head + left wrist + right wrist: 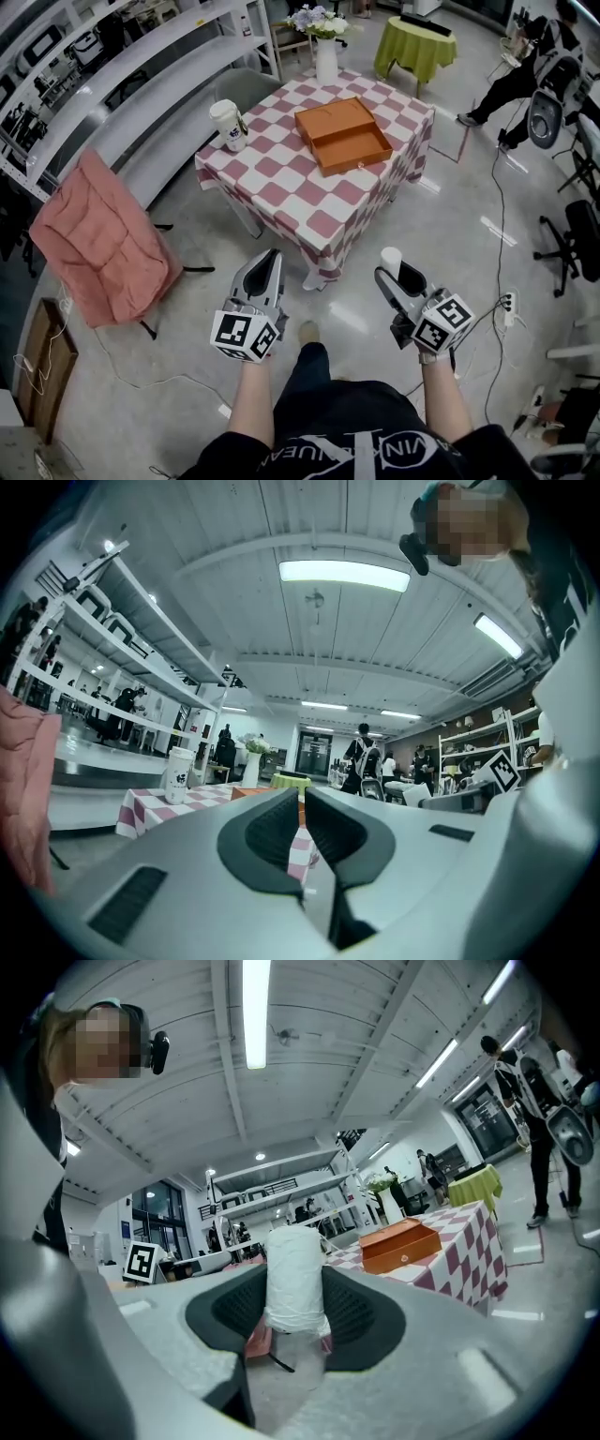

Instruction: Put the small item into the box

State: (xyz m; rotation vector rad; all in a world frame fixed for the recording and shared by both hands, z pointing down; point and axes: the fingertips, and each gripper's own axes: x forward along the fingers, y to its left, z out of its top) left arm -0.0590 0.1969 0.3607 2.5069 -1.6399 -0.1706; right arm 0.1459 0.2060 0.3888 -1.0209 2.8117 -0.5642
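Right gripper view shows my right hand-held gripper [296,1290] clenched on the white wrapped roll [294,1274]. The roll stands upright, long axis vertical, top end above the jaws. It is well apart from the open orange box [343,134] on the checkered tabletop [277,190]. The pinch looks narrow, so I judge the roll could tilt or slip while carried over. My left hand-held gripper [302,819] is closed and empty.

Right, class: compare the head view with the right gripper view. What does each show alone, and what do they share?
Head view only: the power strip and the person's shoe. Right gripper view only: the ceiling lights. Both: the white roll clamped in the right gripper, and the open orange box on the checked table.
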